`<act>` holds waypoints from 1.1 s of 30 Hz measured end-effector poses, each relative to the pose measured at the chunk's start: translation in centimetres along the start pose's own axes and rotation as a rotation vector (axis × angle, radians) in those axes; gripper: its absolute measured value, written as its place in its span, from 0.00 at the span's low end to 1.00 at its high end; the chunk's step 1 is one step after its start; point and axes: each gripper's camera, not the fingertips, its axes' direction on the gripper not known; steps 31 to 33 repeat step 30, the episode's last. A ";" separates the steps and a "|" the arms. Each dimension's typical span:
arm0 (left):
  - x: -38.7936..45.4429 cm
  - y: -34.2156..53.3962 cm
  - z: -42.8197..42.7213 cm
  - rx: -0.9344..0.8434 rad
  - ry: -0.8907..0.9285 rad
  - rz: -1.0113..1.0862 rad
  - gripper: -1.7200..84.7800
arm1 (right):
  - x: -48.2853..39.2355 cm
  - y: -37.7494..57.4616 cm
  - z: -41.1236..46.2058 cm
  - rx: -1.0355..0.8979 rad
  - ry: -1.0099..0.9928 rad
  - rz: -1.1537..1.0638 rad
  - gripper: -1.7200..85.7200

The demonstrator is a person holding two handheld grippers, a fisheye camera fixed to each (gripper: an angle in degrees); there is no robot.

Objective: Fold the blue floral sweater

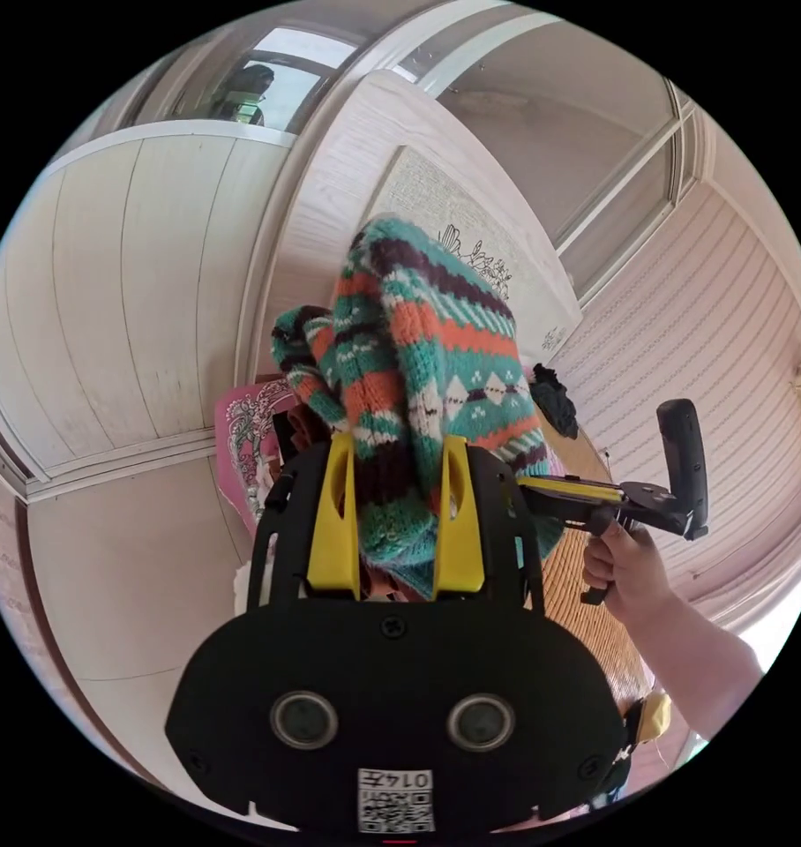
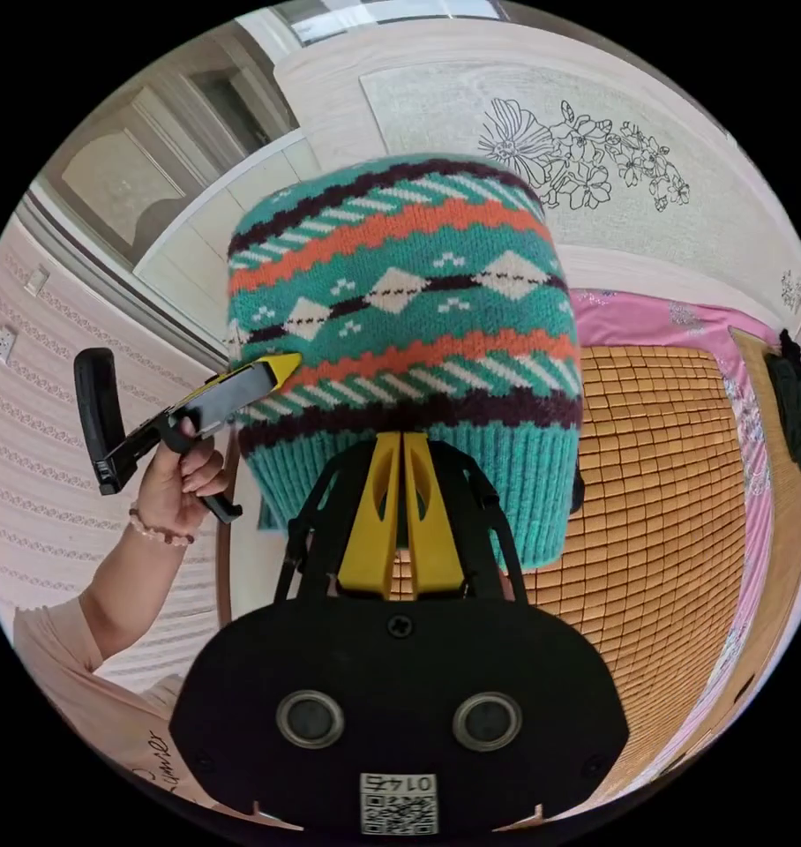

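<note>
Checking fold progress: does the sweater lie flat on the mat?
No, the sweater hangs lifted above the mat, gripped by both claws.

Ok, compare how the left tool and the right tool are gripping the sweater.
The left tool has its jaws held well apart by a thick bunch of the patterned knit sweater; the right tool has its jaws almost touching. The left tool grips bunched patterned fabric; the right tool pinches the teal ribbed hem. Shared: yellow jaws, black bodies, both holding the sweater up.
</note>
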 end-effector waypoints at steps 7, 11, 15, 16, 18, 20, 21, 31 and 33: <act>2.5 7.4 -4.9 0.082 -0.029 0.195 0.10 | -1.7 3.6 -4.7 0.106 0.066 -0.116 0.01; 6.7 15.6 -8.0 0.042 -0.127 0.452 0.01 | -2.6 13.3 -9.4 0.214 0.071 -0.150 0.01; 11.9 23.3 -8.9 -0.078 -0.030 0.628 0.01 | -2.4 30.2 -12.1 0.176 0.135 0.067 0.01; 14.2 26.1 -9.1 -0.101 0.020 0.692 0.01 | -2.5 35.6 -12.9 0.151 0.163 0.172 0.01; 18.1 30.4 -9.3 -0.130 0.123 0.789 0.01 | -3.3 43.8 -14.3 0.113 0.212 0.333 0.01; 23.6 36.0 -9.2 -0.194 0.325 0.886 0.01 | -4.6 51.6 -16.1 0.091 0.276 0.504 0.01; 25.0 37.4 -9.1 -0.222 0.384 0.913 0.01 | -5.7 56.6 -17.6 0.095 0.313 0.622 0.02; 45.5 59.0 -10.2 -0.571 1.029 1.278 0.02 | -15.3 83.9 -27.8 0.257 0.639 1.374 0.08; 45.5 59.0 -10.2 -0.571 1.029 1.278 0.02 | -15.3 83.9 -27.8 0.257 0.639 1.374 0.08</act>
